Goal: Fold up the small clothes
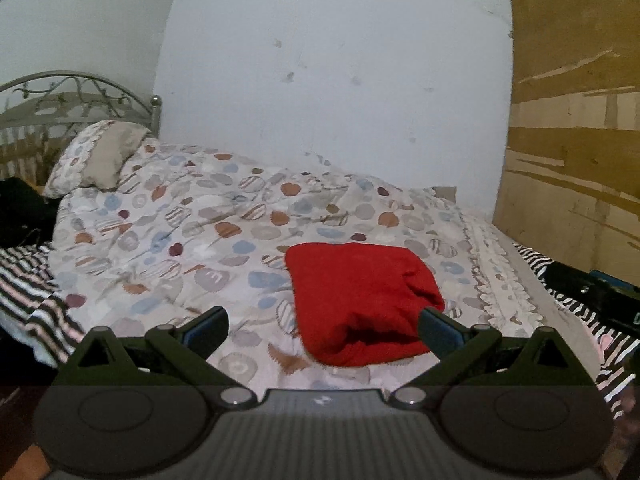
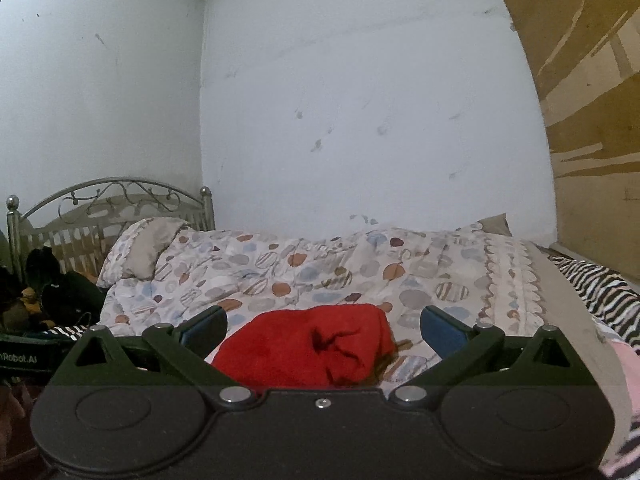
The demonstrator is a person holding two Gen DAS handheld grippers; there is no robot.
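The folded red garment (image 1: 360, 300) lies on the patterned duvet (image 1: 180, 232) near the bed's front edge. The left gripper (image 1: 322, 326) and right gripper (image 2: 322, 326) hover apart from it, jaws spread wide, holding nothing.

My fingertips (image 1: 438, 330) are blue on black arms. The folded garment (image 1: 360, 300) at lower centre is plain red. Under it the duvet (image 1: 200, 220) is off-white, dotted with grey, blue, rust and maroon blobs, some striped. At the lower left edge a black-and-white striped cloth (image 1: 32, 292) shows. The wall (image 1: 340, 60) is pale grey-white; the board (image 1: 572, 120) at right is brown.
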